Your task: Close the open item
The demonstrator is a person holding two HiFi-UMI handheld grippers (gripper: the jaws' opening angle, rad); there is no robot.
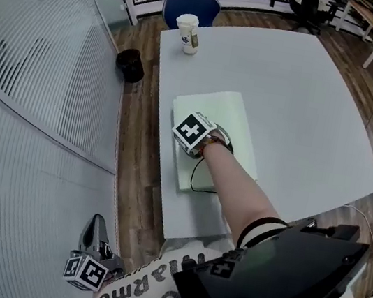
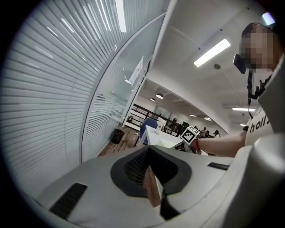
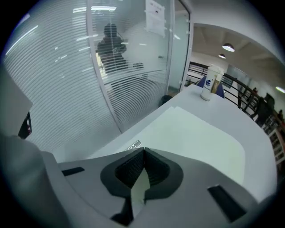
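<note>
We see the pale green folder (image 1: pixel 221 112) lying flat and shut on the white surface (image 1: pixel 308 101). Our right gripper (image 3: pixel 142 151) is over the folder's near half, its jaws pressed together on nothing. Our left gripper (image 2: pixel 149 149) hangs well away from the folder, off the surface, with its jaws together and empty too. A paper cup (image 1: pixel 187 33) stands past the folder's far end.

The right gripper (image 1: pixel 197 138) is held out on a bare, outstretched forearm (image 1: pixel 235 195) near the grey table's (image 1: pixel 309 94) left edge, jaws pressed together. The left gripper (image 1: pixel 88 263) is hung low beside the body, jaws together.
</note>
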